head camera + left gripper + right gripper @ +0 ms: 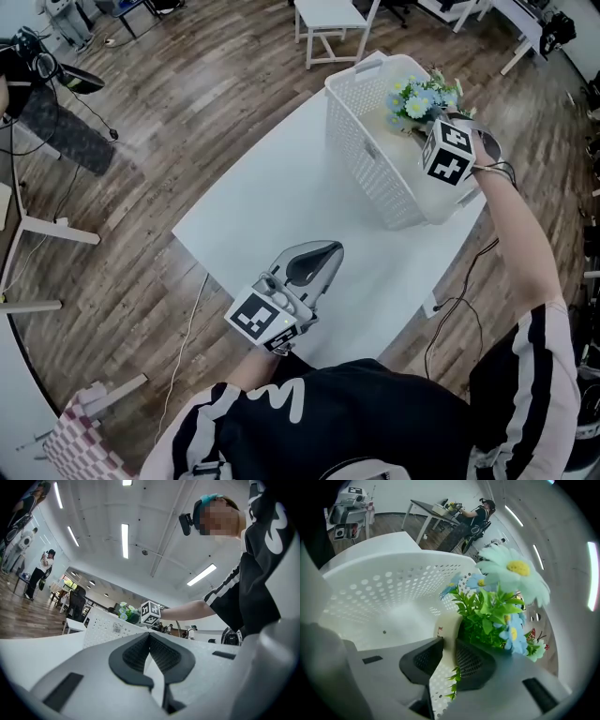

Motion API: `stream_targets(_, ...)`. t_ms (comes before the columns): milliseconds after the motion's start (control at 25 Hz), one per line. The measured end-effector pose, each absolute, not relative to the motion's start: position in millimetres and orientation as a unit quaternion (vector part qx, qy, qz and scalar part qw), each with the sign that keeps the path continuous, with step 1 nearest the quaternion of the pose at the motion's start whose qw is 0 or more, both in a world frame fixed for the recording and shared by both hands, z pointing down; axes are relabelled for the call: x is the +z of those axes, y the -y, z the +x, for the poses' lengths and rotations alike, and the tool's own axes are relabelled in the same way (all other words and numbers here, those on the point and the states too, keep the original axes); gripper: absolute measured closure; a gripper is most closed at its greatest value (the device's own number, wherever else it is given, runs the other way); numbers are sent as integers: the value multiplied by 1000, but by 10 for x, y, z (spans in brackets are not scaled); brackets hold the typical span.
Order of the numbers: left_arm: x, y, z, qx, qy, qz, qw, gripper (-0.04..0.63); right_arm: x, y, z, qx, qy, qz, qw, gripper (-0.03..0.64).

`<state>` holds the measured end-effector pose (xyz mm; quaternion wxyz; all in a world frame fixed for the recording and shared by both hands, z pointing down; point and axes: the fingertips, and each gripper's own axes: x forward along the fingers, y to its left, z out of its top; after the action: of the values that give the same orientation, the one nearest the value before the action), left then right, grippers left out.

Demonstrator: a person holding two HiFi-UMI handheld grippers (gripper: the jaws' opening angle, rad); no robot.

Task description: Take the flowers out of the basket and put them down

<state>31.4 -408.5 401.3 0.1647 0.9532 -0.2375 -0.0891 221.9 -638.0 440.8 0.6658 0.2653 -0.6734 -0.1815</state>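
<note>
A bunch of artificial flowers [422, 98] with blue and white blooms and green leaves stands inside the white perforated basket [356, 103] at the far right of the white table [272, 197]. My right gripper [448, 150] reaches into the basket just beside them. In the right gripper view the flowers [497, 611] rise just past the right jaw, and the right gripper [449, 641] is open by a narrow gap that holds only a small green sprig. My left gripper [326, 251] lies at the table's near edge, far from the basket. Its pads meet, so the left gripper [150, 637] is shut on nothing.
A small white side table [333, 23] stands on the wood floor beyond the basket. A cable [450, 319] hangs off the table's right edge. A checked cloth [80, 436] lies at the lower left. A person [44, 569] stands far off.
</note>
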Motion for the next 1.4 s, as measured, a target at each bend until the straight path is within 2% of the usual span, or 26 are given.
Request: stream_targets(1400,3630,2563,412,-96,277,951,102,591,3535,4980,1905,-294,665,269,632,522)
